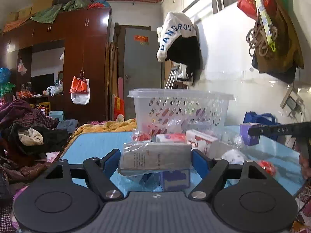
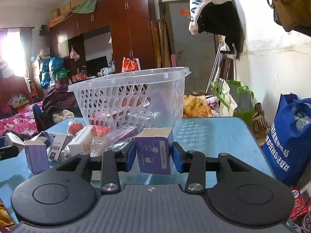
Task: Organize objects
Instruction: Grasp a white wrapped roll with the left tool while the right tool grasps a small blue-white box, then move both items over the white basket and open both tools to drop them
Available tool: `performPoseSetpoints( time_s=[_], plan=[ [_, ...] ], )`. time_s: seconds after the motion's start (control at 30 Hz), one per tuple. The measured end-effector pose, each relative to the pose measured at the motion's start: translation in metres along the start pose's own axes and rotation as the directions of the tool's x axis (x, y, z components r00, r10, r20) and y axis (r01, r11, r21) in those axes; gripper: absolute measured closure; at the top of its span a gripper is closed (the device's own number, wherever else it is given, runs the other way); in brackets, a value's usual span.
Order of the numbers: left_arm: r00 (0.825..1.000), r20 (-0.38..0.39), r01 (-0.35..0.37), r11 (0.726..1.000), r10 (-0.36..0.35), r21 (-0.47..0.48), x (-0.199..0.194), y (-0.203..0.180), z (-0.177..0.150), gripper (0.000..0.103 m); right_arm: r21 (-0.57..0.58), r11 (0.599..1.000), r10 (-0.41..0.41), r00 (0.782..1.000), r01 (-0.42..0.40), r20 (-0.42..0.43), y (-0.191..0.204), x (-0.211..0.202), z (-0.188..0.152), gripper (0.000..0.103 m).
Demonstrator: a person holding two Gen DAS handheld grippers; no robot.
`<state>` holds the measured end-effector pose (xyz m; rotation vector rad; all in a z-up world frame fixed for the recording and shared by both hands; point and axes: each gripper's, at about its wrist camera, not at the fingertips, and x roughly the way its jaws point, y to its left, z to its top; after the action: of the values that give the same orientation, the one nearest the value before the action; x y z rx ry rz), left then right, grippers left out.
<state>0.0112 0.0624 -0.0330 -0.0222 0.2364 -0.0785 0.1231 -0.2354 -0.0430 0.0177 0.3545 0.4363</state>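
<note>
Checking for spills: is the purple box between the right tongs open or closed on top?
Open. The purple box stands upright between the right tongs, its torn white top edge showing. Contents: cannot tell.

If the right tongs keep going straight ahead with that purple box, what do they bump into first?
Probably the basket. The right tongs hold the purple box pointed at its holey wall, with bare blue table between, though depth is hard to judge.

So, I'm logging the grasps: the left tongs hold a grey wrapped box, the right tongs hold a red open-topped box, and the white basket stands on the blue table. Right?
Not quite: the box in the right tongs is purple, not red, as the right wrist view shows. The left tongs do hold the grey wrapped box, and the white basket stands on the blue table.
</note>
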Motion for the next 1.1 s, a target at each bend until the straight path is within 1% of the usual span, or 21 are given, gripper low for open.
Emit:
performPoseSetpoints(
  time_s=[0.2,0.33,0.43,0.57,0.7,0.77,0.87,0.93,1.0,1.03,1.1],
  plan=[
    [1.000,0.021,0.010,0.999,-0.009,-0.032,-0.001,0.007,0.000,0.021,0.005,1.000,0.000,0.999,-0.001,0.035,-0.001,-0.004,-0.001,0.059],
    [0.999,0.046,0.018,1.000,-0.016,-0.026,-0.006,0.007,0.002,0.021,-0.006,1.000,-0.004,0.996,0.004,0.089,0.001,-0.011,-0.002,0.059],
    [0.997,0.068,0.027,0.999,-0.026,-0.017,-0.009,0.006,0.003,0.021,-0.016,1.000,0.000,0.994,0.001,0.112,0.003,-0.015,-0.002,0.059],
    [0.996,0.081,0.034,0.999,-0.033,-0.003,-0.010,0.004,0.004,0.021,-0.022,1.000,-0.003,0.992,0.005,0.123,0.004,-0.015,-0.001,0.059],
    [0.995,0.089,0.035,0.999,-0.035,0.005,-0.007,0.002,0.014,0.021,-0.001,1.000,0.021,0.990,-0.021,0.136,0.002,-0.021,0.007,0.059],
    [0.995,0.089,0.051,0.999,-0.051,0.000,0.000,0.003,0.029,0.021,-0.008,1.000,0.018,0.988,-0.017,0.155,0.003,-0.025,0.021,0.059],
    [0.994,0.097,0.053,0.999,-0.054,0.013,0.020,0.001,0.066,0.021,-0.037,0.999,0.015,0.982,-0.008,0.190,0.008,-0.027,0.052,0.059],
    [0.996,0.078,0.035,0.999,-0.036,0.009,0.043,0.000,0.096,0.021,-0.042,0.999,0.023,0.976,-0.014,0.218,0.010,-0.022,0.080,0.059],
    [0.998,0.045,0.045,0.999,-0.045,-0.007,0.074,0.000,0.125,0.021,-0.055,0.998,0.036,0.970,-0.024,0.242,0.012,-0.009,0.104,0.059],
    [0.999,0.017,0.039,0.999,-0.039,-0.013,0.094,-0.001,0.138,0.021,-0.064,0.998,0.031,0.971,-0.016,0.237,0.013,0.002,0.114,0.059],
    [1.000,-0.013,0.019,1.000,-0.020,-0.024,0.124,-0.003,0.154,0.021,-0.085,0.996,0.016,0.976,0.003,0.219,0.016,0.024,0.129,0.059]
  ],
)
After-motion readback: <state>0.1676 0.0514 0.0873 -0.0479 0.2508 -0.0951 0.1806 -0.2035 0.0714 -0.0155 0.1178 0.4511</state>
